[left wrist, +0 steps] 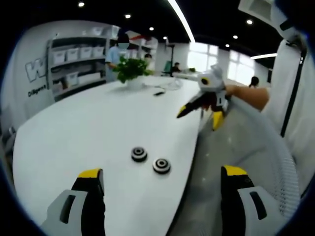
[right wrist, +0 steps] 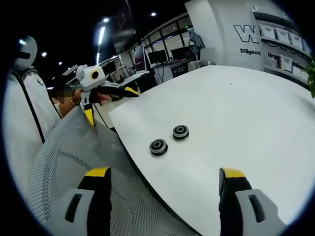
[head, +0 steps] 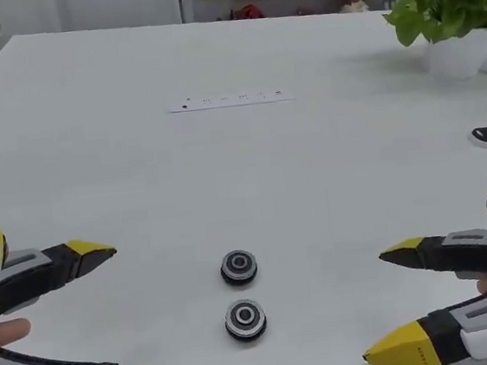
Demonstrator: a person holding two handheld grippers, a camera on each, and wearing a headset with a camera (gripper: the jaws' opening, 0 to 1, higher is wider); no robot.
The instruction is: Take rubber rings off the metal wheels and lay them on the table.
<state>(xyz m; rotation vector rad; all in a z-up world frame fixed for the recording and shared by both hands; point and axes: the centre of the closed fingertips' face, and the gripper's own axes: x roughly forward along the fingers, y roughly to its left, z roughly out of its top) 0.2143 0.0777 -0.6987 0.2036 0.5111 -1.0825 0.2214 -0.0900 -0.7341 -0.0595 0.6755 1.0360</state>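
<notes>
Metal wheels, two, each with its black rubber ring on, lie between my claws. My left gripper and right gripper both gape wide, holding nothing. The pair sits close together near the white table's front edge.

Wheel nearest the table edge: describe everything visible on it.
The near wheel is small and round, lying flat on the white table close to its front edge. A black rubber ring sits around its silvery metal face, which has a dark centre. It lies just apart from the other wheel; only the table touches it.
</notes>
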